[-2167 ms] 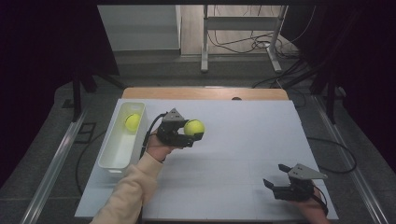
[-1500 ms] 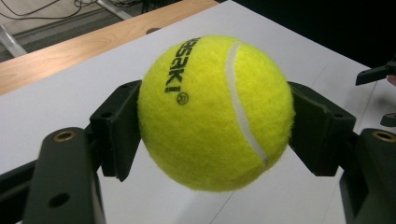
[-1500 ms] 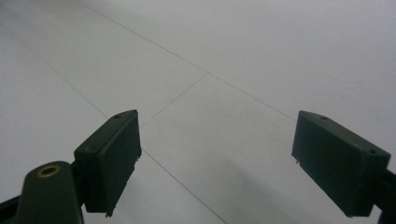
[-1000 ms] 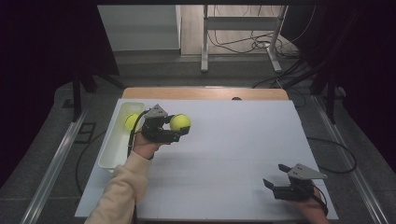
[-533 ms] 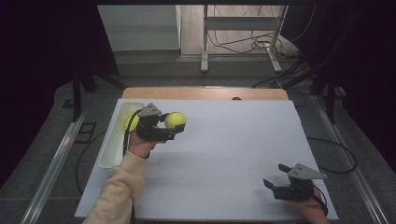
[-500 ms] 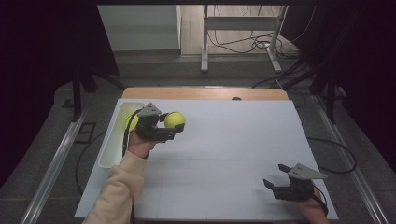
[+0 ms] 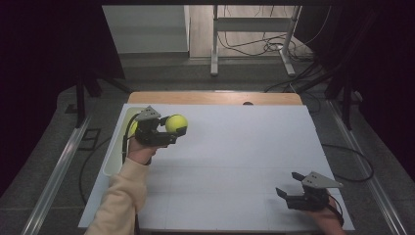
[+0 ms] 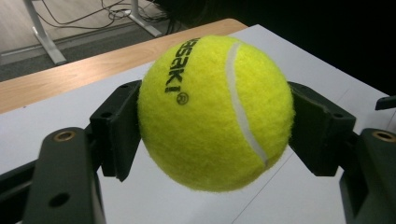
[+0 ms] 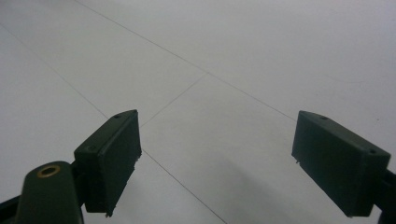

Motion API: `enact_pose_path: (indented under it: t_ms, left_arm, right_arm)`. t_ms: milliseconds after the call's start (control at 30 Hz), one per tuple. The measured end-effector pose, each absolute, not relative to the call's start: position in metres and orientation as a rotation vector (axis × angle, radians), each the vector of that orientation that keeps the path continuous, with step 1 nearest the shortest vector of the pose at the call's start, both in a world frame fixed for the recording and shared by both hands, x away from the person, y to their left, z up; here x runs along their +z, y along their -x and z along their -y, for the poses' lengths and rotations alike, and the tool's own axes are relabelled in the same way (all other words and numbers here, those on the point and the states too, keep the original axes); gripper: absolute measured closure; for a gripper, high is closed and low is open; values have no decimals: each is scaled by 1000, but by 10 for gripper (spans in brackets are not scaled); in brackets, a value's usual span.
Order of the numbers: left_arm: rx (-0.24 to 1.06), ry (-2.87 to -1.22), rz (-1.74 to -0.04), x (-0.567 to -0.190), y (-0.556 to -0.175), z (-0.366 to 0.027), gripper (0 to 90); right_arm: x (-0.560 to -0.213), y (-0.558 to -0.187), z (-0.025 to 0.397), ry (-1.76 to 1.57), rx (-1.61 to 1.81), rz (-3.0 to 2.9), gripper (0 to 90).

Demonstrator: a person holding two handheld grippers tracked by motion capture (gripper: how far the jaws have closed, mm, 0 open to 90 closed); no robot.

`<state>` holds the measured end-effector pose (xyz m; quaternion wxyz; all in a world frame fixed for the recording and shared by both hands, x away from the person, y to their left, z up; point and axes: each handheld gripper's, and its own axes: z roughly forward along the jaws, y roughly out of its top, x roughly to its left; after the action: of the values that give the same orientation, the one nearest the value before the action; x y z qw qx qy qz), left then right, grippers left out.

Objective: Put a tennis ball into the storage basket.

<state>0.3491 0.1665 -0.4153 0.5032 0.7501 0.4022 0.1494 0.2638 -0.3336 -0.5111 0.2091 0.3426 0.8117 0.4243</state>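
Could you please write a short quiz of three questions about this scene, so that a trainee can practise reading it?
1. True or false: the left gripper is shut on a tennis ball.
2. Where is the right gripper? A) over the white bin B) low at the near right part of the table C) touching the held ball
3. Fill in: a second yellow ball lies in the white ____ at the table's left edge.

Key:
1. True; both jaws press the ball's sides in the left gripper view.
2. B; its jaws stand apart with nothing between them.
3. bin.
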Motion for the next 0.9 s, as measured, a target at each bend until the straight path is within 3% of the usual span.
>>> enact_pose_path:
  t_ms: [900]
  left_arm:
    - [410, -1770, -1064, -417, -343, -200, 261]
  right_arm:
    - [-511, -264, 334, -952, 1178, -2257, 159]
